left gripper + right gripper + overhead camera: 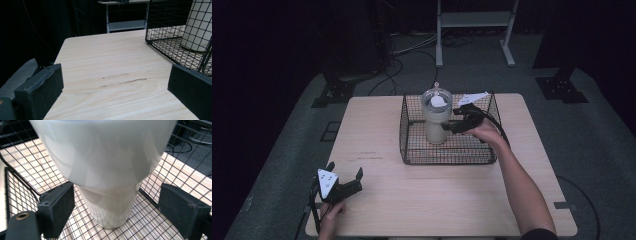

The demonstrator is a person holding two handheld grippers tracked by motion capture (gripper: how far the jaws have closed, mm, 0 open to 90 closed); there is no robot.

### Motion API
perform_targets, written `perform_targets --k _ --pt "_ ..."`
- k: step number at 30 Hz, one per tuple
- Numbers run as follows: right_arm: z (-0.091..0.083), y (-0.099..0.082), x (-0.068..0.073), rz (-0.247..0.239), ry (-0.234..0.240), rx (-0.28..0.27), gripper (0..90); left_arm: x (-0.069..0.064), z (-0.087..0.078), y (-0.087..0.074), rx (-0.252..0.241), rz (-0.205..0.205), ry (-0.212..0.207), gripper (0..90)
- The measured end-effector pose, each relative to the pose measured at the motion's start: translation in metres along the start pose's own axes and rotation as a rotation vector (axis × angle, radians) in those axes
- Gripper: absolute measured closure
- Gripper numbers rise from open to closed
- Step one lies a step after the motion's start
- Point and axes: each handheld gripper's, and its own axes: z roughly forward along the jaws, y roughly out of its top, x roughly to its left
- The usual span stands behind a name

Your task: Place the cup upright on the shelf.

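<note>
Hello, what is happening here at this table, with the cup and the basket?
A person works at a light wooden table with two grippers. The right gripper is inside the black wire basket, open, its jaws on either side of the tall cream tumbler with a clear lid, not clamped. The left gripper rests open near the table's front left corner.

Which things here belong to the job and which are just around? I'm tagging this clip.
In the job: white tumbler, wire basket, right gripper open around the tumbler's base.

Just around: left gripper open, table, metal stand, floor cables.
</note>
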Motion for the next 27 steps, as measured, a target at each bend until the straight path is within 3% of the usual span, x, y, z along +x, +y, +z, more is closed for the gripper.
perform_targets --k 9,16,27 --pt "-0.017 0.004 0.004 0.024 -0.01 -0.007 13.2 0.0 0.0 0.0 0.0 0.0 -0.002 0.0" --pt "-0.027 0.006 0.012 0.001 -0.021 0.002 13.3 0.0 0.0 0.0 -0.001 0.001 -0.002 0.0" --pt "-0.049 0.002 0.022 0.013 -0.027 -0.006 13.4 0.0 0.0 0.0 0.001 0.004 -0.002 0.0"
